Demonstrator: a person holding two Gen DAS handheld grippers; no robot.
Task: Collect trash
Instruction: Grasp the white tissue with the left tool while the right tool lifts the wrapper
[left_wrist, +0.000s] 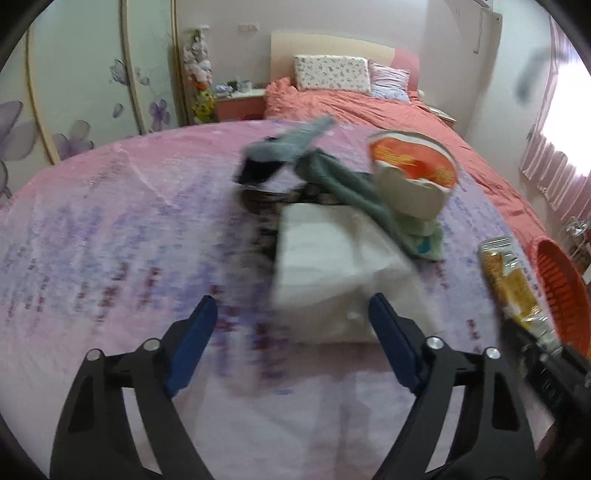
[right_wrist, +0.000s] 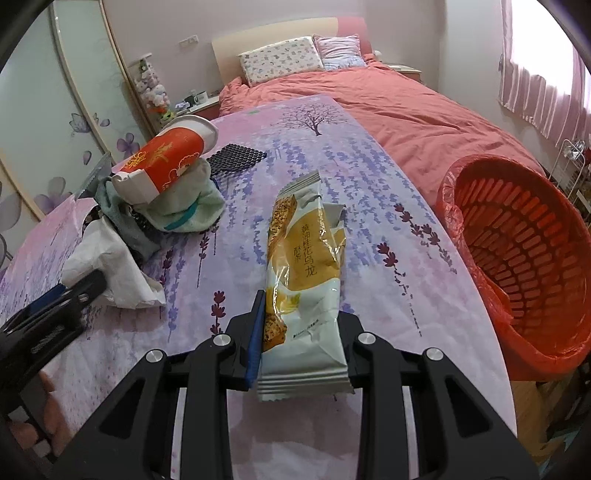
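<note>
Right gripper (right_wrist: 299, 332) clamps snack wrapper (right_wrist: 303, 266) | left gripper (left_wrist: 291, 325) wide, seemingly beside tissue (left_wrist: 332, 266)

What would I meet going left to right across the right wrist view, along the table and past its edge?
Left gripper → crumpled white paper → red paper cup lying on a pale green cloth → snack wrapper held in the right gripper → red bin past the table's right edge.

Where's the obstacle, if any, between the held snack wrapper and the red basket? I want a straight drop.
Nothing visible. The right gripper holds the snack wrapper; only bare tablecloth lies between it and the red basket at the table's right edge.
</note>
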